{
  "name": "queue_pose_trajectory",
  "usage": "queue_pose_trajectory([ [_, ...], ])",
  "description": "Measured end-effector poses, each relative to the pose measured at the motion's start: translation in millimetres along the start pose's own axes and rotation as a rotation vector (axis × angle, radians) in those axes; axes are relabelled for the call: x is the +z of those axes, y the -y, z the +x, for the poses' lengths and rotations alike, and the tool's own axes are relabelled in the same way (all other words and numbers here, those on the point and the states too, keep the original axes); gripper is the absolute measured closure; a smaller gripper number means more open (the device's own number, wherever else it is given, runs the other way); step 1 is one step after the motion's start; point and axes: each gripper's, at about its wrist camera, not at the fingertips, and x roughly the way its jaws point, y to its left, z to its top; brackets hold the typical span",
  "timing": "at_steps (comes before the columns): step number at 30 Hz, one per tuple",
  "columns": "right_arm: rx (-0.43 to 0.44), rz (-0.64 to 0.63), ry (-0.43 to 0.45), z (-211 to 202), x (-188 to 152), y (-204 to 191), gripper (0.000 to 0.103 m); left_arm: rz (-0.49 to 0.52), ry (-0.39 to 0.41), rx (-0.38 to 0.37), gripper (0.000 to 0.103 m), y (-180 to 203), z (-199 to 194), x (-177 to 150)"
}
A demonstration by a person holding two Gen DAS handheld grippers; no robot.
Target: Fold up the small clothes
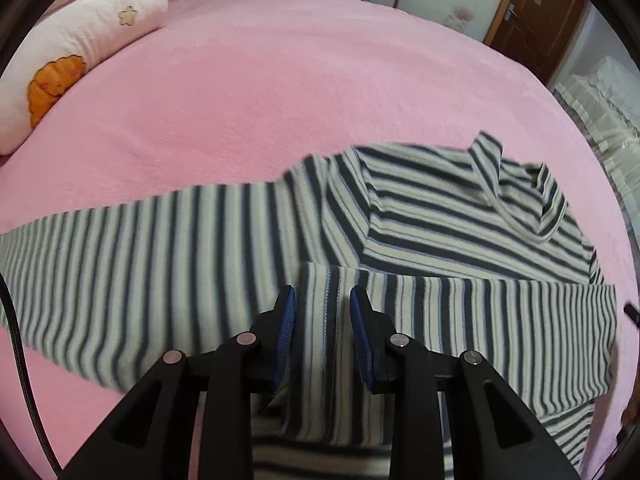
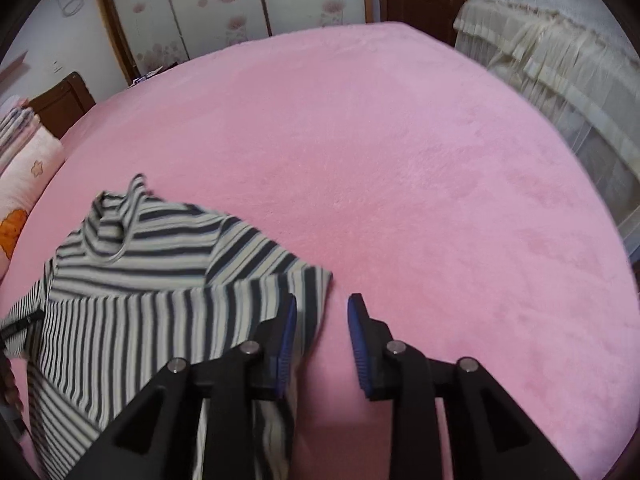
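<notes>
- Where printed text is sought, no brand, label or legible writing shows on any item; the only markings are an orange cartoon figure and a star on the pillow (image 1: 76, 44) at the far left.
- Striped sweater (image 1: 420, 216): lies on the pink bed cover (image 1: 280, 92), collar toward the far side, one sleeve stretched flat to the left, the other sleeve folded across the body.
- Left gripper (image 1: 322, 300): fingers spread with a clear gap between the blue pads (image 1: 286, 332); the folded striped fabric lies below and between them, and neither pad visibly presses on it.
- Right gripper (image 2: 322, 304): fingers spread; the sweater's right edge lies under the left finger (image 2: 286, 336); only bare pink cover shows in the gap and under the right finger.
</notes>
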Motion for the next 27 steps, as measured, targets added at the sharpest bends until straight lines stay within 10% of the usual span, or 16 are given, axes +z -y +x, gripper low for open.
queue_pose_trajectory([
  [9,0.076,-0.078,0.041,-54,-57,-56,0.077,-0.052,0.082,-0.056,0.076,-5,-60,-34],
  [17,0.07,-0.123,0.029,-37,-88,-102,0.077,-0.01,0.022,-0.072,0.076,34,-23,-61],
  [27,0.002,-0.042,-0.013,-16,-104,-50,0.087,0.008,-0.002,-0.016,0.076,13,2,-57],
])
